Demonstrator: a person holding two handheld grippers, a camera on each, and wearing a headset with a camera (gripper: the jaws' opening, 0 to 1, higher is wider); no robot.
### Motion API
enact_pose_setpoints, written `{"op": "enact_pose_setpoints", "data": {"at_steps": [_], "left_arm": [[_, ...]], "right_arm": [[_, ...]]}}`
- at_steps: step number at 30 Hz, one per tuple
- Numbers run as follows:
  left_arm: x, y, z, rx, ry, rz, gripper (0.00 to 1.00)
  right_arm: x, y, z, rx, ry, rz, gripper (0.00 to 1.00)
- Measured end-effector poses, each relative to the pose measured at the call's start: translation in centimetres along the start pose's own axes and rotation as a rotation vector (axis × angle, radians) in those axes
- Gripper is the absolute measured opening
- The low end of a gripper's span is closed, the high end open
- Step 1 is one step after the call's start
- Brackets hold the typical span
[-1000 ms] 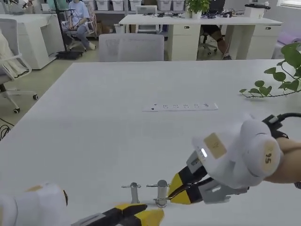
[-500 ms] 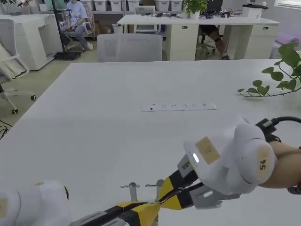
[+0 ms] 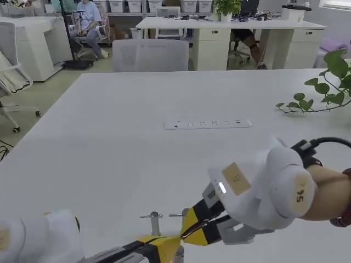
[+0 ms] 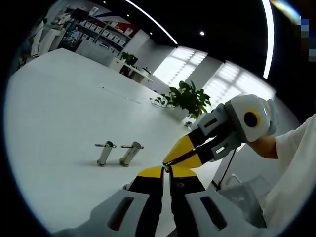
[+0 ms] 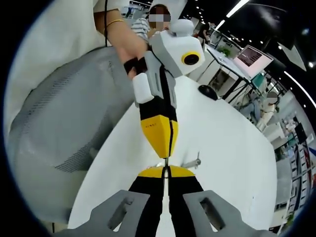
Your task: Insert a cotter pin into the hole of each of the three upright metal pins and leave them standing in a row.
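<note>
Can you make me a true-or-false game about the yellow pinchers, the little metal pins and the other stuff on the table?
1. Two metal pins stand upright side by side on the table. True.
2. Each of those two has a cotter pin through its top. True.
3. The left gripper and the right gripper are far apart. False: their yellow tips meet almost nose to nose, and both sets of jaws look shut.
4. The plant is at the left edge of the head view. False: it is at the right edge.
5. The power strip is held up in the air. False: it lies flat on the table, beyond the grippers.
</note>
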State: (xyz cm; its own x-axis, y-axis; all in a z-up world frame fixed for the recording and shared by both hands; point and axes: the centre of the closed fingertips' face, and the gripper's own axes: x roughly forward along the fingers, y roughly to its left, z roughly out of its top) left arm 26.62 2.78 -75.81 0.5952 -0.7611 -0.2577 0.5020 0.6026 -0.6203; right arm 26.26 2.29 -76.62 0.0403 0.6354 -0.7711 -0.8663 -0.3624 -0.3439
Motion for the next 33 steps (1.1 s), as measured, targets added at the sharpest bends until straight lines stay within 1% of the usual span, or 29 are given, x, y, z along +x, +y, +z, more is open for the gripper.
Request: {"op": "enact_pose_setpoints", "data": {"at_steps": [4,8,9,11,13,16,21,24,26,29,33], "left_arm": [[-0.01,0.12,0.01,-0.006,-0.001,0.007,0.02],[-0.02,0.11,-0.03,0.010,0.001,0.009,0.01],[-0.03,0.11,0.01,0.030,0.000,0.009,0.01],[-0.05,0.02,-0.01,0.051,0.005,0.007,0.01],[-0.08,-0.04,0.03,0.053,0.003,0.008,0.01],[-0.21,-0.15,0.17,0.090,0.001,0.007,0.01],[-0.24,-0.28,0.38,0.124,0.000,0.008,0.01],[-0.24,-0.37,0.47,0.179,0.004,0.009,0.01],[-0.26,-0.28,0.35,0.216,0.017,0.019,0.00],[-0.27,-0.10,0.28,0.229,0.022,0.018,0.00],[-0.43,0.07,0.17,0.275,0.034,0.018,0.00]], "right_arm": [[0.02,0.03,-0.01,0.008,-0.002,-0.003,0.02],[0.03,0.05,-0.04,0.009,-0.001,-0.003,0.02],[0.02,0.05,-0.04,0.011,-0.001,-0.004,0.03],[0.00,0.03,-0.02,0.018,-0.003,-0.003,0.03],[-0.03,0.03,0.01,0.011,0.000,-0.003,0.03],[-0.08,-0.03,0.11,0.028,-0.005,-0.007,0.03],[-0.18,-0.19,0.16,0.043,-0.008,-0.013,0.04],[-0.23,-0.19,0.16,0.056,-0.012,-0.014,0.04],[-0.29,-0.16,0.11,0.073,-0.015,-0.013,0.05],[-0.51,-0.35,0.03,0.113,-0.031,-0.018,0.07],[-0.87,-0.43,-0.03,0.165,-0.046,-0.016,0.09]]}}
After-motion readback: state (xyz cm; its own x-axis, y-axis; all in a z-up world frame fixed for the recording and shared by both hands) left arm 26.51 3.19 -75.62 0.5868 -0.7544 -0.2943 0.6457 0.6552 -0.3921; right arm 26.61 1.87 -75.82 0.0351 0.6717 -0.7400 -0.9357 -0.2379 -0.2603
